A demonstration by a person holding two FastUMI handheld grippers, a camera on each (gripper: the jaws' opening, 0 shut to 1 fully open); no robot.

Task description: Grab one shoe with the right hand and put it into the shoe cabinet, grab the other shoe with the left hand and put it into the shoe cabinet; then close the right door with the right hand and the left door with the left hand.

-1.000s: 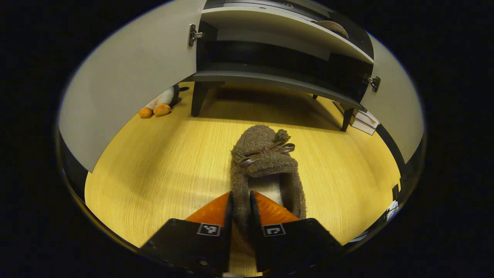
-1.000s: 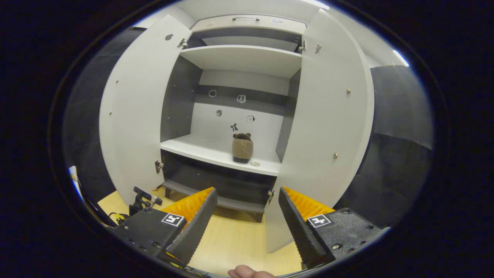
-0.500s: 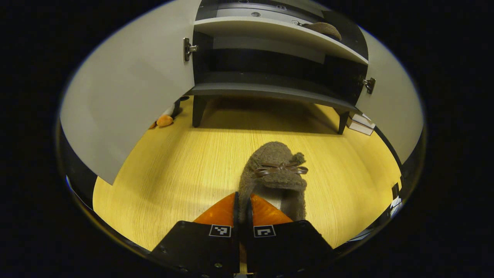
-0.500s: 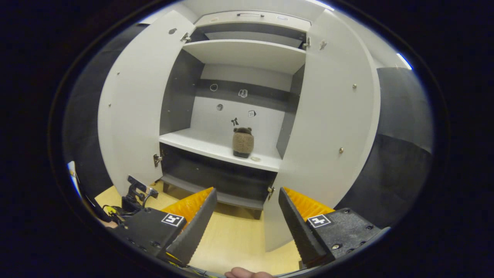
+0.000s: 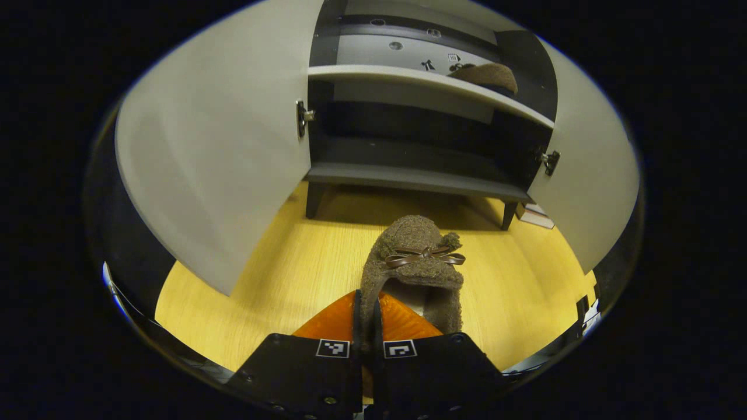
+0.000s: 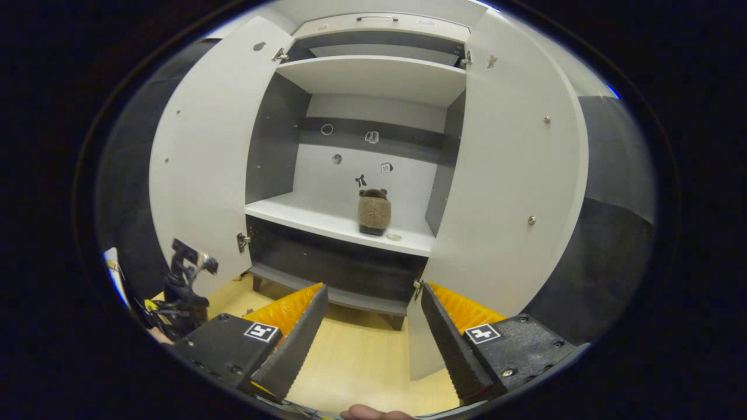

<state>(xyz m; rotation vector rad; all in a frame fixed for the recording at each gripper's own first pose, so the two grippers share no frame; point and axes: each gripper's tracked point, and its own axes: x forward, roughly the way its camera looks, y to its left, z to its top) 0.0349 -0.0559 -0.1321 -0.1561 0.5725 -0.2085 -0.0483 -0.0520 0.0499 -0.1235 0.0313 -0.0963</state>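
The left gripper (image 5: pixel 363 318) has its jaws squeezed tight on the side wall of a fuzzy brown shoe (image 5: pixel 414 271). The shoe has a small bow on top and its toe points at the shoe cabinet (image 5: pixel 417 175). Under it is the yellow wood floor (image 5: pixel 292 274).

The right gripper (image 6: pixel 373 326) has its jaws wide apart and holds nothing. Past them stands the cabinet with both doors open, the left door (image 6: pixel 201 169) and the right door (image 6: pixel 508 192). The other shoe (image 6: pixel 374 212) sits on the white middle shelf (image 6: pixel 315 216), close to the right side. The left gripper shows low beside the left door.
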